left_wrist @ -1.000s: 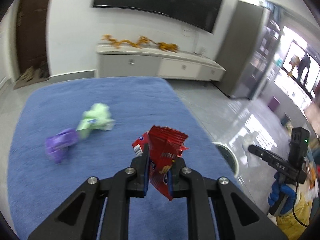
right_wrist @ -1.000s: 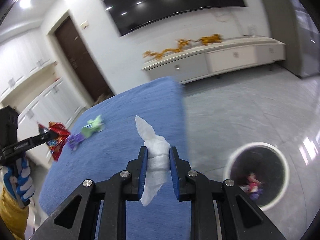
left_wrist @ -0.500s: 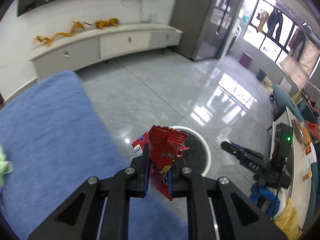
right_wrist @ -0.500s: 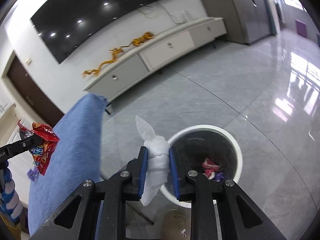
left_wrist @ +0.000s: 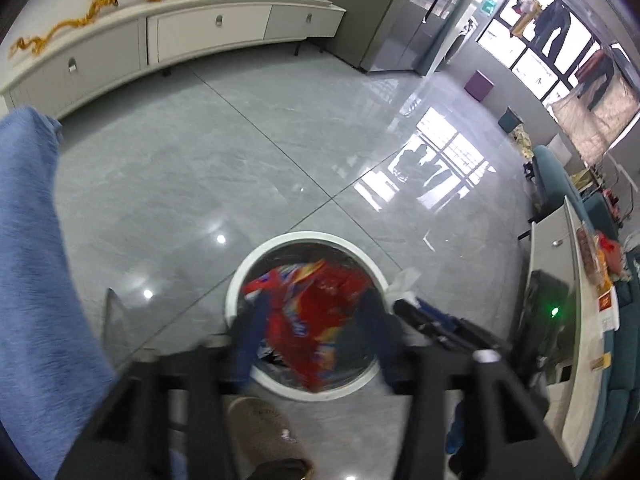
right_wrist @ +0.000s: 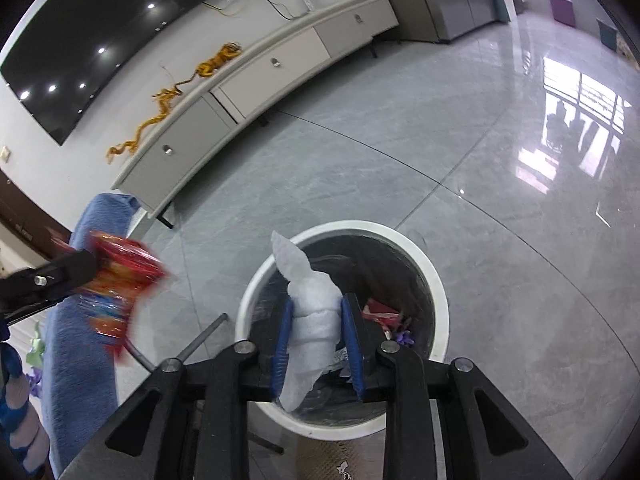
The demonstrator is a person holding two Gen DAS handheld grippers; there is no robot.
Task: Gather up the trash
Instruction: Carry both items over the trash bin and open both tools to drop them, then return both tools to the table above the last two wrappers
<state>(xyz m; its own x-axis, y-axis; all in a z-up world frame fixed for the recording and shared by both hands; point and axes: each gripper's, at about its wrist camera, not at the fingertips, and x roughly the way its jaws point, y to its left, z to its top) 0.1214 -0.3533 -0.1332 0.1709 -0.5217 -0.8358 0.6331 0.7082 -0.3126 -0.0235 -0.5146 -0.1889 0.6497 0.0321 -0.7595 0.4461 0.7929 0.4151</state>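
Red snack wrapper (left_wrist: 308, 316) (blurred by motion) lies between the two spread fingers of the left gripper (left_wrist: 310, 334), directly over the mouth of the white-rimmed bin (left_wrist: 256, 256); neither pad visibly presses it, and whether any part touches a finger cannot be told. From the right wrist view the same wrapper (right_wrist: 116, 280) appears beside the left gripper's finger (right_wrist: 68, 268), in front of the blue cloth-covered table (right_wrist: 80, 360). Print on the wrapper shows blue and yellow patches, but no lettering can be read. White crumpled tissue (right_wrist: 312, 320) stands upright, clamped between the blue-padded fingers of the right gripper (right_wrist: 318, 340), above the bin's near rim (right_wrist: 336, 432). Pink and purple scraps (right_wrist: 386, 316) lie at the bin's bottom. A tan slipper (left_wrist: 264, 428) rests on the grey tiled floor (left_wrist: 200, 168) just beside the bin.
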